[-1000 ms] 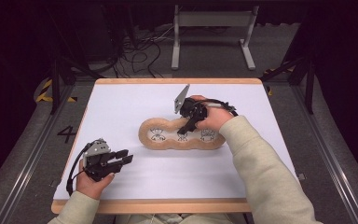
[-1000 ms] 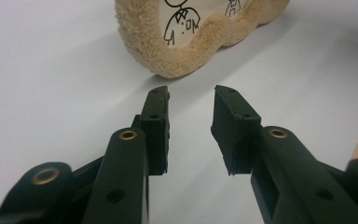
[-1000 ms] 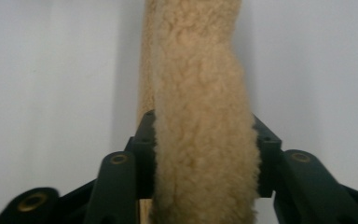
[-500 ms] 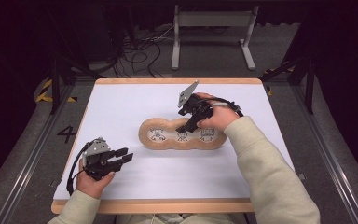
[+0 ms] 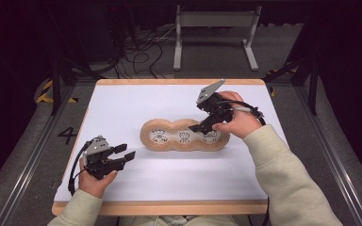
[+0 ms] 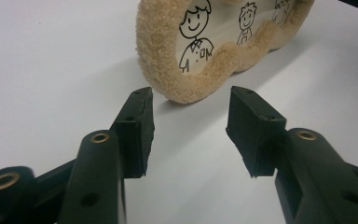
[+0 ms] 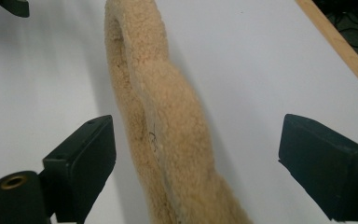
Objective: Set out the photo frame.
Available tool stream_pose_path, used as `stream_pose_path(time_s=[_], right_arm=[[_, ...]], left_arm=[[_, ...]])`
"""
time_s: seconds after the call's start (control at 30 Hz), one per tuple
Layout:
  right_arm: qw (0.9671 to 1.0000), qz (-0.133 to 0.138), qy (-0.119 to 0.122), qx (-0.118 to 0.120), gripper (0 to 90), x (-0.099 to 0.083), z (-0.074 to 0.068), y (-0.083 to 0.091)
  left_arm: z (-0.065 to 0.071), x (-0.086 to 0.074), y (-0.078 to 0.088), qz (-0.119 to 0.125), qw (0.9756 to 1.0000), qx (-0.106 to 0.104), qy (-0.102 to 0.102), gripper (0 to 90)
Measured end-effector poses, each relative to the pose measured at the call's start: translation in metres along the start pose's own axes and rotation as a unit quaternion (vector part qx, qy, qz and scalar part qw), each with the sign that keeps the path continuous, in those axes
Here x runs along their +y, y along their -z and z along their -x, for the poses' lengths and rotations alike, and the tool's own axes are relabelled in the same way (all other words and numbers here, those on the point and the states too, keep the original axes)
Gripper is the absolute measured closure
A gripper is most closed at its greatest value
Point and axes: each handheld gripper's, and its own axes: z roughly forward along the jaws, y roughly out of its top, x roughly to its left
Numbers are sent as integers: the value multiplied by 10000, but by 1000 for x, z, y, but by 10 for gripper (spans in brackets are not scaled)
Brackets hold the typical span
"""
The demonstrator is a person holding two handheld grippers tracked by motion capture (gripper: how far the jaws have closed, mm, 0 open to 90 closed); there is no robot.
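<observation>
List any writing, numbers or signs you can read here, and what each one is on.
"4": dark numeral on the grey floor, left of the table.
The fluffy tan pad carries three stick-figure drawings, no words.
Yellow and black stripes on the floor: hazard marking, no text.

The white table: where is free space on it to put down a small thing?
The white table is bare along its far side, behind the fuzzy tan pad, and along the near edge between the two arms. The near left corner is taken by the left tongs. The middle right is crowded: the right tongs, jaws just opened, straddle the pad's right end.
</observation>
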Motion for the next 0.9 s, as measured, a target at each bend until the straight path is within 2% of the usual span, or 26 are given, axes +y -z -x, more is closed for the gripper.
stream_pose_path(time_s=[0.07, 0.17, 0.37, 0.4, 0.43, 0.5, 0.63, 0.7, 0.73, 0.9], right_arm=[[9997, 96, -157, -158, 100, -6, -3, 11], [9984, 256, -336, -379, 92, -16, -5, 26], [9949, 471, -596, -666, 91, -37, -11, 47], [9942, 483, -642, -710, 90, -39, -11, 50], [9936, 496, -676, -761, 90, -42, -12, 53], [9921, 529, -760, -851, 90, -48, -13, 59], [9900, 565, -865, -965, 84, -57, -14, 68], [9894, 567, -887, -1004, 82, -61, -16, 71], [9892, 575, -891, -1010, 83, -63, -16, 72], [9870, 638, -974, -1106, 83, -75, -19, 80]], left_arm=[[-2, 1, 0, 0, 10000, -7, 32, 456], [-5, 4, 3, 120, 9999, 90, -38, 404], [-9, 7, 6, 223, 9996, 187, -49, 302], [-8, 6, 6, 208, 9997, 138, 40, 299], [-9, 7, 7, 207, 9997, 121, 47, 292], [-11, 7, 8, 274, 9994, 185, -36, 273], [-13, 6, 9, 306, 9994, 137, 24, 228], [-15, 5, 10, 314, 9994, 133, -17, 208], [-15, 4, 11, 306, 9995, 85, 49, 206], [-17, 2, 14, 406, 9991, 49, 90, 198]])
